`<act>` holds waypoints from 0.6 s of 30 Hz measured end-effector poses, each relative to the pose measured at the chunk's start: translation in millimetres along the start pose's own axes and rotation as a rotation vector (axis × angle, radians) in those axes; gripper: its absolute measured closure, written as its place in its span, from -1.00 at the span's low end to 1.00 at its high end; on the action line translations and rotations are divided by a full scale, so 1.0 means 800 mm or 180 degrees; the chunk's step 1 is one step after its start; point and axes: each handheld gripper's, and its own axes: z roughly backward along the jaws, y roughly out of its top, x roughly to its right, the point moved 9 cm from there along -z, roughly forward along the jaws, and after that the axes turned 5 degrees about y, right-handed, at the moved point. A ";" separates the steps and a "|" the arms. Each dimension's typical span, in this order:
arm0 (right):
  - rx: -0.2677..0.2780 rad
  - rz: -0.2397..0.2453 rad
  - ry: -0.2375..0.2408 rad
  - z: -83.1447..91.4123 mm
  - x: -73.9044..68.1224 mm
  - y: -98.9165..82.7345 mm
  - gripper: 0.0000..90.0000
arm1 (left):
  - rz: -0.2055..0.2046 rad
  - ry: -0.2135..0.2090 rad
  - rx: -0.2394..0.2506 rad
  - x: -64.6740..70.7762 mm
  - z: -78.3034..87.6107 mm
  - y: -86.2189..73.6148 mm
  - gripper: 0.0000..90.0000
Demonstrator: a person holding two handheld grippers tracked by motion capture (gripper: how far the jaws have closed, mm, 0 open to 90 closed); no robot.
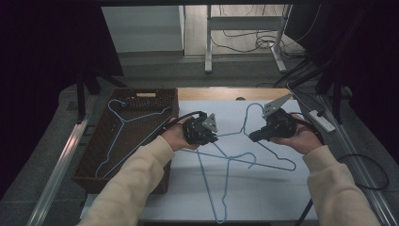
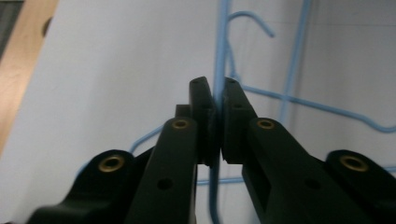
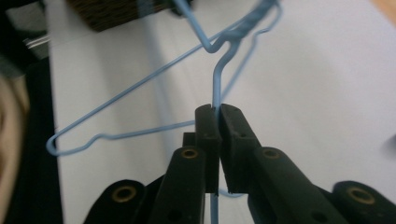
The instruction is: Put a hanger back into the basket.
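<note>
Both grippers are clamped on blue wire hangers lying crossed on the white table (image 1: 263, 197). The left gripper (image 1: 212, 137) pinches one hanger (image 1: 225, 188), the right gripper (image 1: 254, 137) another hanger (image 1: 277, 157), probably to untangle them. A third hanger (image 1: 123, 123) lies in the basket (image 1: 141, 94).

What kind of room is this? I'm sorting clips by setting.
Probably a lab or recording workspace: dark curtains, loose cables on the floor, a power strip beside the white table.
</note>
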 end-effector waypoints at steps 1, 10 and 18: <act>0.0089 -0.0083 -0.0075 -0.001 0.006 0.000 0.79 | 0.0037 -0.0049 0.0035 0.000 0.003 0.001 0.91; 0.0735 -0.0218 -0.0468 0.020 0.017 0.009 0.24 | 0.0382 -0.0009 0.0236 -0.008 0.028 0.006 0.91; 0.1129 -0.0395 -0.0844 0.038 0.016 -0.005 -0.34 | 0.0862 0.0195 0.0336 -0.031 0.050 -0.002 0.91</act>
